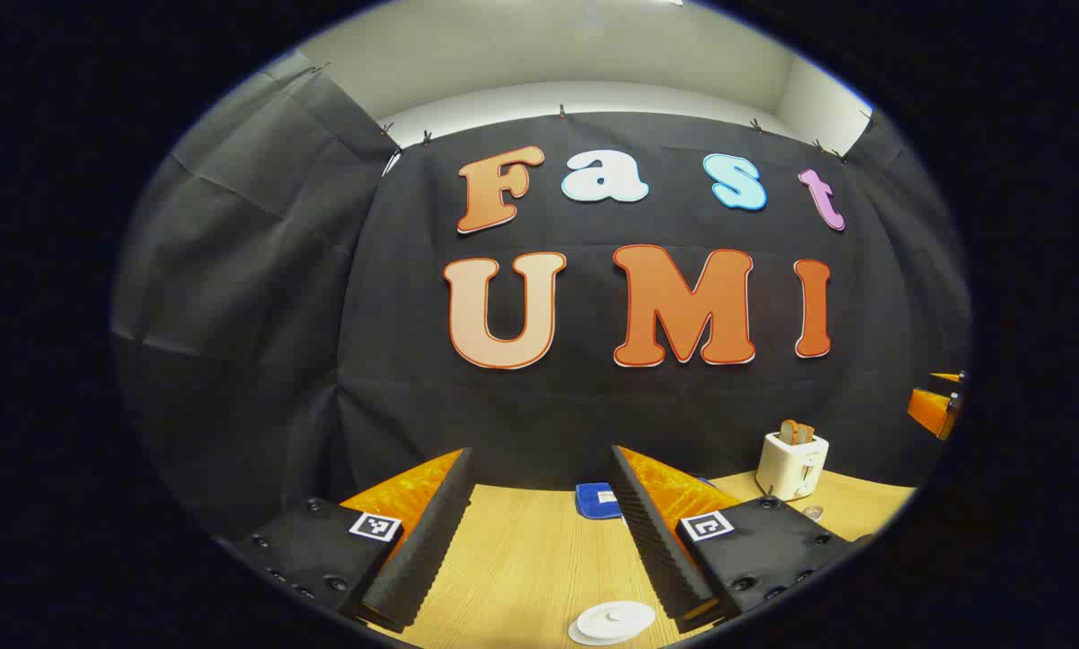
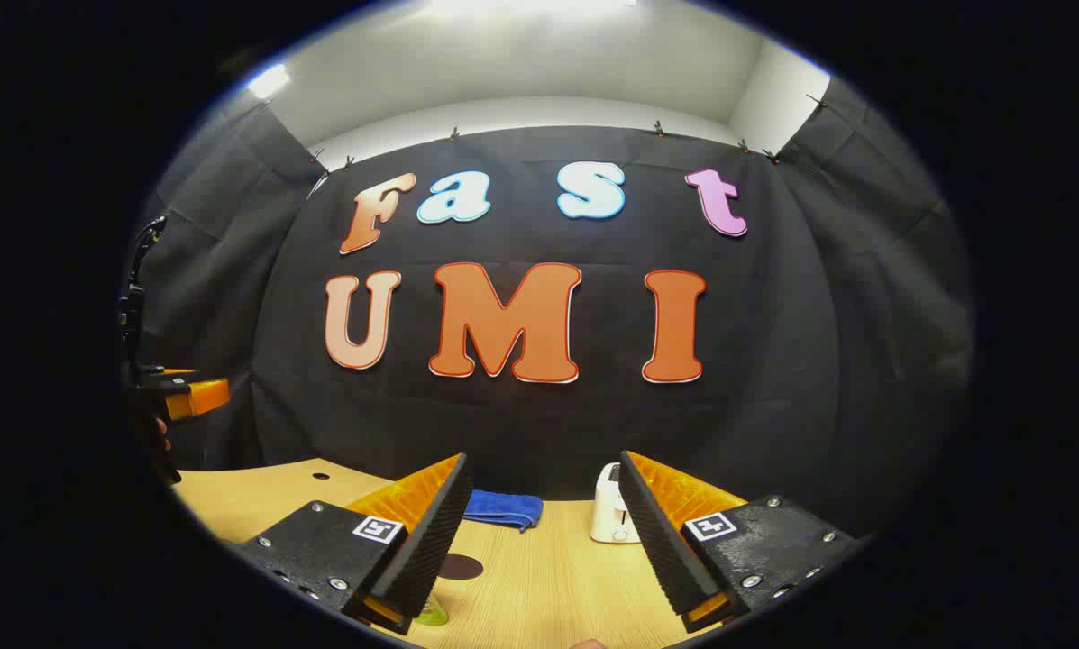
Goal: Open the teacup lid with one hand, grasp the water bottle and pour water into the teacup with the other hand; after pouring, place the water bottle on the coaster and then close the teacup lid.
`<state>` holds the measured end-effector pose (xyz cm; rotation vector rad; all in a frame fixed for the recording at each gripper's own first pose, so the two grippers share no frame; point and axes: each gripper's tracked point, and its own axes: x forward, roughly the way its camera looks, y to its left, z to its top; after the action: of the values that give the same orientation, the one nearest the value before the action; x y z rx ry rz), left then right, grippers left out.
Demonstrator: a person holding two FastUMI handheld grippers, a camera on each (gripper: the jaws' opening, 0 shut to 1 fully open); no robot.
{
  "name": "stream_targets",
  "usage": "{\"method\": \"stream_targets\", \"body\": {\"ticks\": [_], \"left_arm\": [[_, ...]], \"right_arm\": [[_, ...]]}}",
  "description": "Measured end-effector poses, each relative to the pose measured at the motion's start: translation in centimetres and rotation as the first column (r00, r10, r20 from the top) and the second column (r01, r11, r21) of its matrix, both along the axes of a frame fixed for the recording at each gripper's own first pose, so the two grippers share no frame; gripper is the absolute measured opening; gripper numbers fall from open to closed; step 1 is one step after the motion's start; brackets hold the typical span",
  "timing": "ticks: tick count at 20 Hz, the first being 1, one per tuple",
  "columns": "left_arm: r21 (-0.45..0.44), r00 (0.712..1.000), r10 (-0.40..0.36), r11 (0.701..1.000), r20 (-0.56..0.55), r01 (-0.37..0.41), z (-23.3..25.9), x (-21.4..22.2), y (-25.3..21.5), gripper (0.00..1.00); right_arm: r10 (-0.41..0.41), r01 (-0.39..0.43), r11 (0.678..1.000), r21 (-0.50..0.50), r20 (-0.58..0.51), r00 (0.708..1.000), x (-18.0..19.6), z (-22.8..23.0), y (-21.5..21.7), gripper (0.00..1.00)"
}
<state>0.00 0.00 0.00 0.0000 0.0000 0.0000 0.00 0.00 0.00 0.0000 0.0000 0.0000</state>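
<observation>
Low at the near edge of the left gripper view, a round white lid (image 1: 611,622) lies on the pale wooden bench (image 1: 521,559), just ahead of the left gripper (image 1: 539,532), whose jaws stand wide apart with nothing between them. From its flat shape I judge it to be the teacup lid; the cup itself I cannot make out.

The right gripper (image 2: 539,532) likewise hangs above the bench with jaws spread and empty. Beside its left finger (image 2: 426,541) sits a dark round coaster (image 2: 460,567), and a scrap of greenish clear plastic (image 2: 431,615) peeks out beneath that finger, perhaps the water bottle, though too little shows to be sure.

Both grippers are held roughly level, pointing at the far wall rather than down at the work. That is the risk: a descent begun from here is half blind, and a finger could knock the lid or topple whatever stands under it.

Far off rest a folded blue cloth (image 2: 503,509) and a white toaster (image 1: 791,464).
</observation>
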Motion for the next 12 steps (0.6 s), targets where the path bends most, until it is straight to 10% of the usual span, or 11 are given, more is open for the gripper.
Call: {"method": "stream_targets", "body": {"ticks": [12], "left_arm": [[-0.013, 1.000, -0.027, 1.000, 0.009, 0.027, 0.1, 0.4, -1.3, 0.96]], "right_arm": [[0.045, -0.043, 0.998, -0.055, 0.047, 0.998, 0.2, 0.9, 2.2, 0.98]]}}
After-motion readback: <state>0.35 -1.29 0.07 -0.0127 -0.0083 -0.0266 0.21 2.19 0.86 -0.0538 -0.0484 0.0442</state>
